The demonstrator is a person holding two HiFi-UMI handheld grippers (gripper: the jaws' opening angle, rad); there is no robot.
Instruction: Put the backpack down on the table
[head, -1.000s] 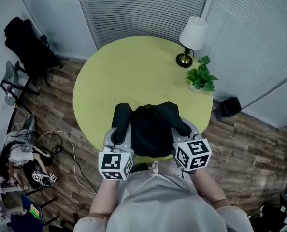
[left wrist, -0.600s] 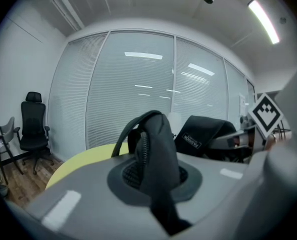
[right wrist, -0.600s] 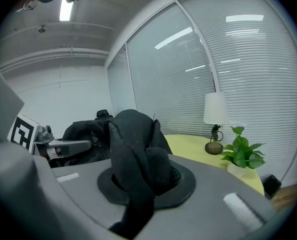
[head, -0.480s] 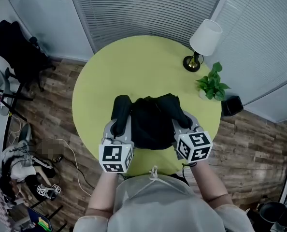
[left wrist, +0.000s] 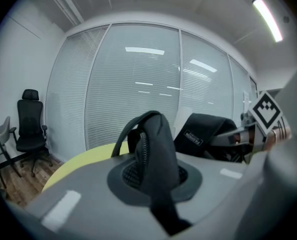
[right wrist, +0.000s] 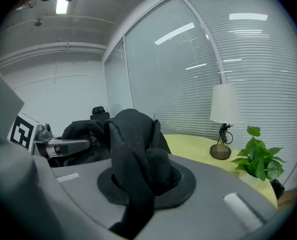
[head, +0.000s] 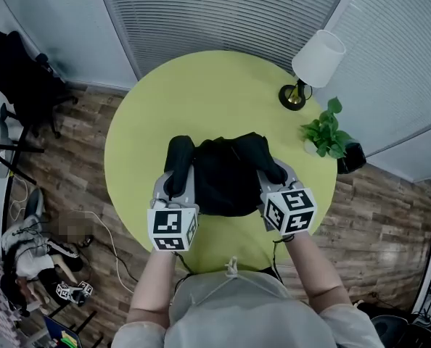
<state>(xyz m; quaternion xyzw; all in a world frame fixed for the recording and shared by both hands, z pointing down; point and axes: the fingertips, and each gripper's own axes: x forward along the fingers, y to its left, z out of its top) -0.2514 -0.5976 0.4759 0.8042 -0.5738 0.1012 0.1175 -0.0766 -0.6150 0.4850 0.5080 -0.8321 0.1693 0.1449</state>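
While both pairs of jaws are pinched nearly closed on padded black straps, we hold the soft black fabric backpack (head: 228, 180) over the round yellow-green table (head: 201, 93), toward its 6 o'clock edge. We cannot tell whether its base touches the top. Our left gripper (head: 178, 183) grips the left shoulder strap (left wrist: 156, 149) at the bag's 9 o'clock side, and our right gripper (head: 273, 174) grips the right shoulder strap (right wrist: 136, 154) at 3 o'clock. We judge the bag limp and fairly light. It will sag and slump, so the straps are the sound hold.
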